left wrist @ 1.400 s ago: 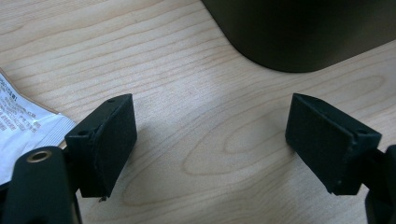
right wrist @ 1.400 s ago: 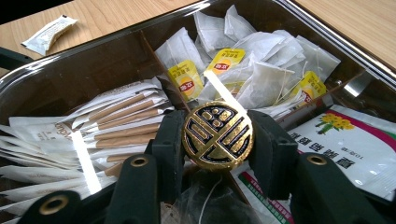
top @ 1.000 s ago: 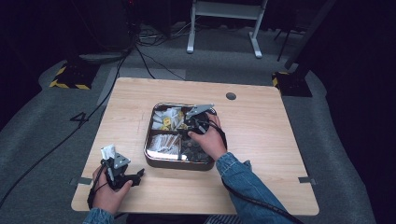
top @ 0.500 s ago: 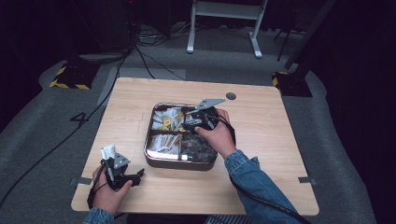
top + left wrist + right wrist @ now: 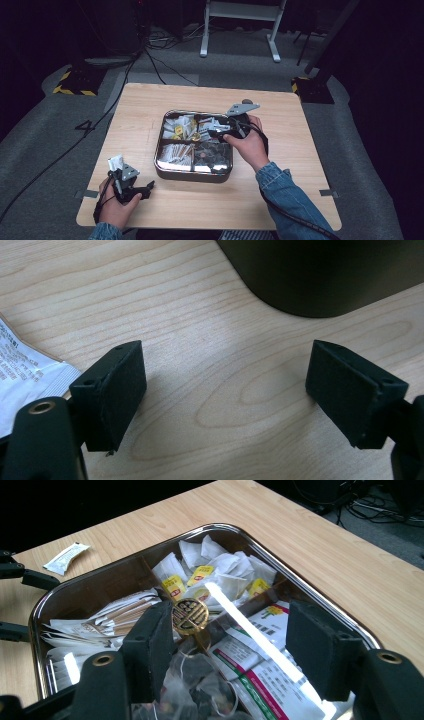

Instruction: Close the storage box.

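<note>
A shallow metal tray (image 5: 165,169) with compartments sits mid-table. It holds white tea bags with yellow tags (image 5: 200,572), paper sticks (image 5: 112,614), printed sachets (image 5: 272,677) and a round gold medallion (image 5: 190,616). My right gripper (image 5: 214,131) hovers over the tray's far right part. In the right gripper view the gripper (image 5: 232,640) is open, its jaws on either side of the medallion and sachets, gripping nothing. My left gripper (image 5: 148,190) rests low at the table's front left. In its own view the left gripper (image 5: 225,390) is open over bare wood.
A small white packet (image 5: 116,162) lies on the table beside the left hand, also seen as the packet (image 5: 25,370) in the left gripper view. The tray's dark wall (image 5: 320,275) stands just ahead of the left gripper. Cables and a metal stand foot lie on the floor beyond the table.
The right hand and its gripper have shifted a little to the right and farther back over the tray. The left gripper has stayed put.
</note>
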Demonstrator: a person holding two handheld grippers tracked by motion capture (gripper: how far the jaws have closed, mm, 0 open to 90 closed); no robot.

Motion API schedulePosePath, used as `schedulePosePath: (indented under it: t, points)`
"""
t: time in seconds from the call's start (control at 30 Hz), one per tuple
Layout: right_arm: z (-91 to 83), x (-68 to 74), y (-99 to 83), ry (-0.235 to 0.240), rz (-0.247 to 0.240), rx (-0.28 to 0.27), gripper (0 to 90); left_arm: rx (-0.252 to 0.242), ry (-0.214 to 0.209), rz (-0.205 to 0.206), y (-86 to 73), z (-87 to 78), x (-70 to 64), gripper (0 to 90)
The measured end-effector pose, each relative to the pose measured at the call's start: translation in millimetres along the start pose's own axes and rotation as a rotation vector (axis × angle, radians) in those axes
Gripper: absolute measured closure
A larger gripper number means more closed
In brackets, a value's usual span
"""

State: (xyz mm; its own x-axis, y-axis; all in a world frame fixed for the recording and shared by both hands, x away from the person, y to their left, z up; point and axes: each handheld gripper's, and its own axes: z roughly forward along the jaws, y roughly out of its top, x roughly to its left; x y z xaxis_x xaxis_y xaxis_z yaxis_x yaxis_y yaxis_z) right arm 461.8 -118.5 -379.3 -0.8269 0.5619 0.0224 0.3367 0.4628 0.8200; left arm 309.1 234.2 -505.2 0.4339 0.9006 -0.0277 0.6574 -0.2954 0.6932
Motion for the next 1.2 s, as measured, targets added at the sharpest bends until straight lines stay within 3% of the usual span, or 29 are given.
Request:
schedulePosePath:
  t: [0.6,0.87,1.07,1.2]
  points:
    - [-61.5,-26.6,-26.2,-0.060,0.057,-0.018,34.3,0.000,-0.001,-0.001,0.1,0.2,0.2,16.9]
    - [-92.9,-36.5,-51.9,-0.106,0.097,-0.033,33.4,0.002,-0.007,0.004,1.1,1.1,1.0,16.2]
    - [-119.2,-45.8,-78.0,-0.146,0.153,-0.044,31.3,0.003,-0.005,0.002,1.8,1.7,0.7,16.1]
    - [-127.3,-45.8,-88.7,-0.163,0.151,-0.026,31.0,0.002,-0.007,0.007,2.2,2.0,1.3,16.0]
